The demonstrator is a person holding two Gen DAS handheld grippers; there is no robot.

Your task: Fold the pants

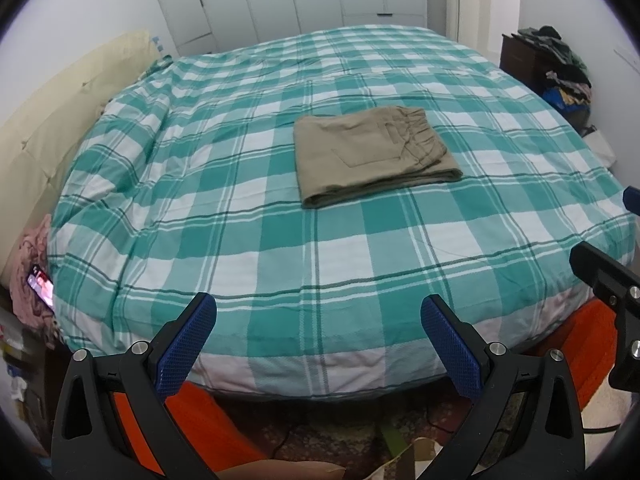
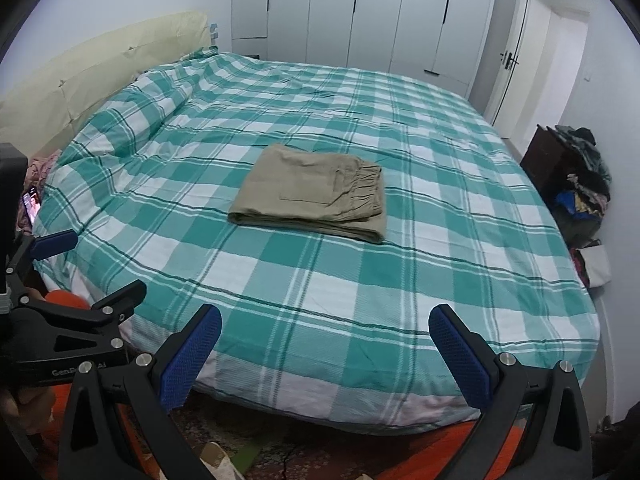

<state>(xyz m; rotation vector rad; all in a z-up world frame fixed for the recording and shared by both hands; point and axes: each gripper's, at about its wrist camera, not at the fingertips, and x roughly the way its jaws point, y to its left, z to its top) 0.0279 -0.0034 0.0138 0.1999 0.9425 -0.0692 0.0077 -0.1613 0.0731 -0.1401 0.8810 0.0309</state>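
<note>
- My left gripper [image 1: 318,308] hangs over the near bed edge, jaws spread wide, nothing between them.
- The khaki pants [image 1: 372,154] lie folded into a neat rectangle mid-bed, elastic waistband bunched on the right side, pocket up.
- Bare checked duvet [image 2: 280,280] all round them, near edge well apart from the fold.
- My right gripper [image 2: 324,320] is splayed wide too, holding nothing.

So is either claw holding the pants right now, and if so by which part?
Nothing is held. The left claw and right claw are both open, back at the near edge of the bed. The folded pants lie untouched on it.
</note>
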